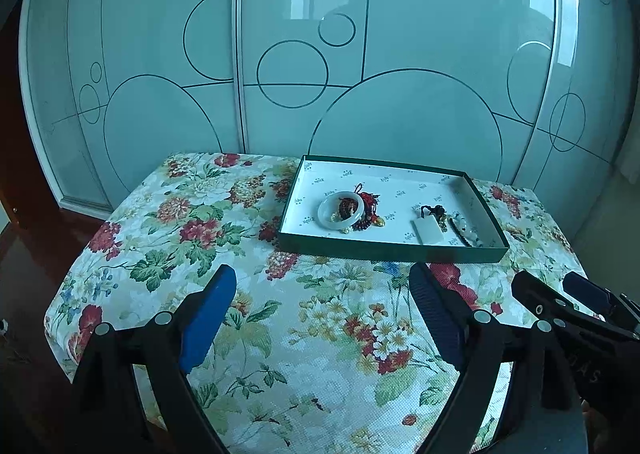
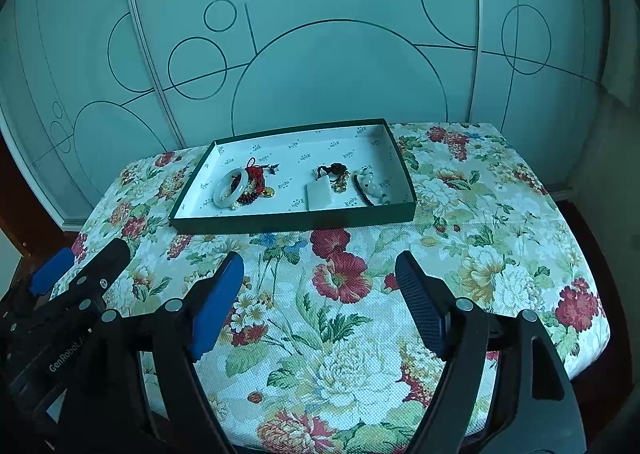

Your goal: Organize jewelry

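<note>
Hovering pair: both grippers hang over the flowered worktop [image 2: 460, 190], short of the tray, nothing between their fingers
Left gripper [image 1: 322, 308]: fingers spread wide and empty, blue pads facing each other over bare cloth
Right gripper [image 2: 320, 296]: fingers apart and empty, also over bare cloth; in the left wrist view it shows as a black shape at the right edge [image 1: 568, 306]
Tray [image 2: 296, 216]: shallow green box with a white printed lining, lying flat beyond both sets of fingers; ahead and to the right of the left fingers, ahead and slightly left of the right fingers
Pale bangle [image 2: 231, 187]: inside the tray at its left part, lying against the red pile
Red beads and cord [image 2: 256, 184]: heaped just right of the bangle, partly under it, with small gold-coloured pieces at the near edge
White pendant [image 2: 320, 194]: flat rectangular piece near the tray's middle right, dark cord bunched at its far end
Dark bead bracelet [image 2: 362, 190]: just right of the pendant, beside a pale carved piece [image 2: 372, 184]
Backdrop: frosted sliding doors [image 2: 320, 66] with thin circle lines, behind the worktop
</note>
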Motion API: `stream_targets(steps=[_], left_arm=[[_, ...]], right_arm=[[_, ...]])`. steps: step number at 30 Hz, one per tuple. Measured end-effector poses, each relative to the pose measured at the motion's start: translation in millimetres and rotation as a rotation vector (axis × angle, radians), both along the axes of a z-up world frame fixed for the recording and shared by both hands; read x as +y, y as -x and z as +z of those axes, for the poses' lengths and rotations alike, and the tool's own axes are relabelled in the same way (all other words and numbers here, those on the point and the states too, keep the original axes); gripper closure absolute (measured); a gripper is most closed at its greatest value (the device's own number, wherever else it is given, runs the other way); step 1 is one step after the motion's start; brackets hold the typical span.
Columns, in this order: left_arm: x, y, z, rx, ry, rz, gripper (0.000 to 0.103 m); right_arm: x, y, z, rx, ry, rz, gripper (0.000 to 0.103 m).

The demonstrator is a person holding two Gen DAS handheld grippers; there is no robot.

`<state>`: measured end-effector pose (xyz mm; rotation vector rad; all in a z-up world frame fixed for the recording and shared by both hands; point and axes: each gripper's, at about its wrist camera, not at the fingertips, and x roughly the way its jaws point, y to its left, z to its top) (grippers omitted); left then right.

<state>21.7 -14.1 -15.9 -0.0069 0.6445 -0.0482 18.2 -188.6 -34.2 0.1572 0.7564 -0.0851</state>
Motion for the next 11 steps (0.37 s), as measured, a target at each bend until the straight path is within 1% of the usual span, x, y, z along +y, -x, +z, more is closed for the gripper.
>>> stream_targets(steps=[3,5,6,8,11], left_arm=[[0,-2,-2,-0.006,-0.015,0.011,0.016],[4,-7,-5,-0.003,-0.030,0.041,0.016],[9,-11,-7,0.012,-0.024,0.049,0.016],[19,-22,-15,0.052,-0.008,0.054,0.016],[39,-42,-32,0.109,-0.027,0.108,0.016]], right_arm=[[-1,-1,-3,0.007,-0.003,0.001,0.025],[-4,0,-4,0.009,-0.004,-0.002,0.024],[-7,0,-5,0.010,-0.001,-0.005,0.023],[-17,-1,-8,0.011,0.007,-0.022,0.018],[-43,-5,-19,0.031,0.020,-0.068,0.015]])
